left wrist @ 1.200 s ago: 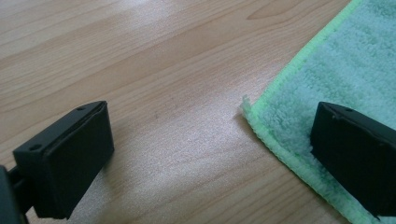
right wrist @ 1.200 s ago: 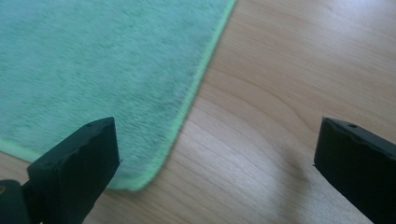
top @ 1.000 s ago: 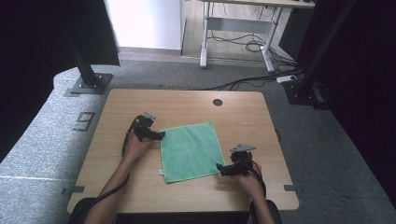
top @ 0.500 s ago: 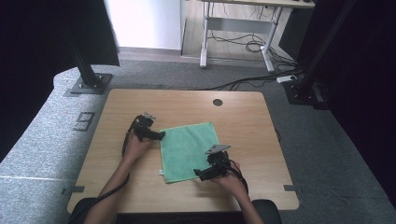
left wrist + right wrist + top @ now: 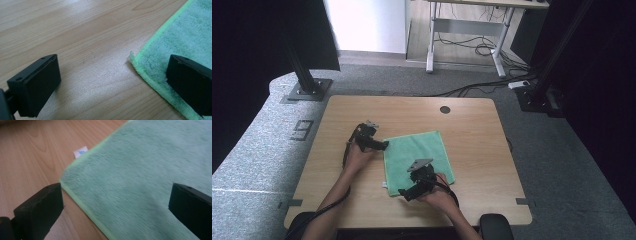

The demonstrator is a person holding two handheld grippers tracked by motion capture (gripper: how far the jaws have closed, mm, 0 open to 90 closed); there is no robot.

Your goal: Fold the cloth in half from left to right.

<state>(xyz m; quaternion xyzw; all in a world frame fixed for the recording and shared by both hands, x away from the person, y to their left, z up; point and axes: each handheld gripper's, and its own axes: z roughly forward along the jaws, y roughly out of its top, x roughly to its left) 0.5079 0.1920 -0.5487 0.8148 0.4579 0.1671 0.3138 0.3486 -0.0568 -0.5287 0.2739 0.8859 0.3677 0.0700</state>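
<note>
A green towel point(image 5: 418, 156) lies flat on the wooden table point(image 5: 472, 130). My left gripper point(image 5: 384, 146) sits at the towel's far left corner. In the left gripper view it point(image 5: 112, 82) is open, one jaw over bare wood, the other over the towel's corner point(image 5: 175, 40). My right gripper point(image 5: 402, 192) hovers at the towel's near left corner. In the right gripper view it point(image 5: 115, 212) is open wide over the towel point(image 5: 150, 170), whose lime edge runs between the jaws. A small white tag point(image 5: 80, 152) sticks out from that edge.
The table has a round cable hole point(image 5: 445, 109) near its far edge. Black frame posts point(image 5: 302, 70) stand on the grey floor at both far corners. A desk point(image 5: 467, 30) with cables stands beyond.
My right gripper has moved from the towel's near right corner leftward along the near edge to the near left corner. The left gripper has stayed put.
</note>
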